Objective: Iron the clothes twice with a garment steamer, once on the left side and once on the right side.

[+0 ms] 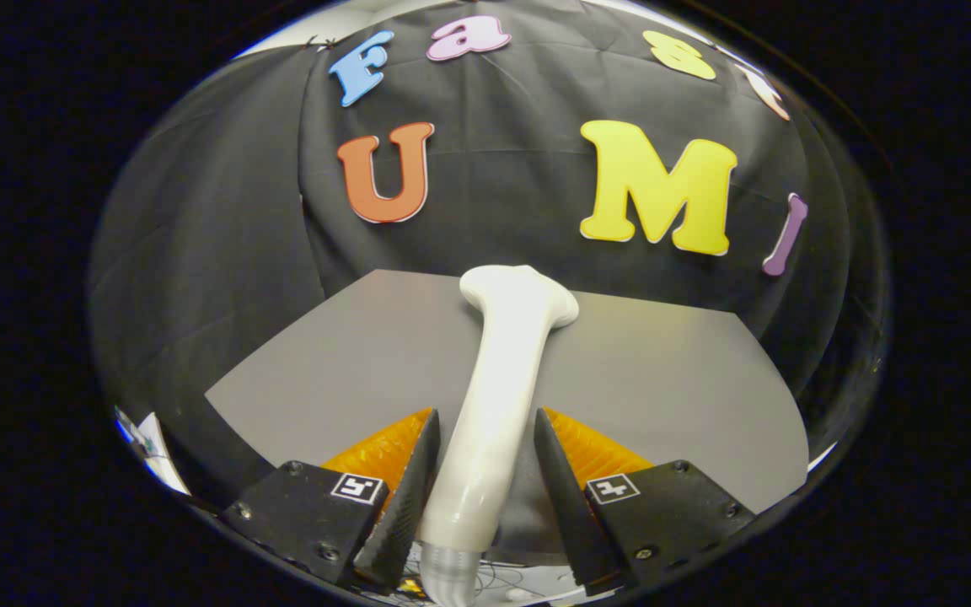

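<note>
To the left of the fingers the grey cloth [342,362] lay flat on the table, reaching far beyond them. Between the fingers stood the white steamer [498,396]; the gripper [479,485] had its left finger against the handle, while the right one showed a small gap, so I could not tell if it really held. The handle looked smooth, hard and probably slippery, rather light; its narrow middle seemed the best place to take it.
</note>
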The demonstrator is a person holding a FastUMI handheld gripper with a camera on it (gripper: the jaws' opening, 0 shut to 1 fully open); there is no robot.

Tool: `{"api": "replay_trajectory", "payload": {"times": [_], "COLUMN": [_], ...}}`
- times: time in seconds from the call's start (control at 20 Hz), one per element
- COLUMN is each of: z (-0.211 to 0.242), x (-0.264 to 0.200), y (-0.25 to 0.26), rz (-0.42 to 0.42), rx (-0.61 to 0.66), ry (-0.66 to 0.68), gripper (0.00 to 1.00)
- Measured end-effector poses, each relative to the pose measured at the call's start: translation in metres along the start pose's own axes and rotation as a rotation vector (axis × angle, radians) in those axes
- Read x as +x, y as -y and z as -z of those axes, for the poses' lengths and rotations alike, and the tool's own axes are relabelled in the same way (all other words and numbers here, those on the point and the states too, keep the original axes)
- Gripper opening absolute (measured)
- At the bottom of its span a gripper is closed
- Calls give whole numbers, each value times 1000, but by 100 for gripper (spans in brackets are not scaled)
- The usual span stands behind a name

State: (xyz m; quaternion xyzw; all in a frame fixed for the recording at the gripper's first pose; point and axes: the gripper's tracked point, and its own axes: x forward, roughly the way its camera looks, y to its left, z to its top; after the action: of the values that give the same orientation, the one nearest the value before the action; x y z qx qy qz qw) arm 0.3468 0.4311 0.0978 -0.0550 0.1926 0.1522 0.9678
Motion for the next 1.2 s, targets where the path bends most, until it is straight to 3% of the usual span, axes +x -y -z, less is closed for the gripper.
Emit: {"api": "replay_trajectory", "payload": {"times": [0.05,0.35,0.6,1.05,1.2], "z": [0,-4,-27,-69,-81], "x": [1,-8,-55,-219,-274], "y": [-1,-9,-2,44,79], "rz": [4,-46,-32,-58,-24], "rx": [12,95,26,-2,-12], "ry": [-2,-50,85,354,446], "gripper": [73,39,37,37,37]}}
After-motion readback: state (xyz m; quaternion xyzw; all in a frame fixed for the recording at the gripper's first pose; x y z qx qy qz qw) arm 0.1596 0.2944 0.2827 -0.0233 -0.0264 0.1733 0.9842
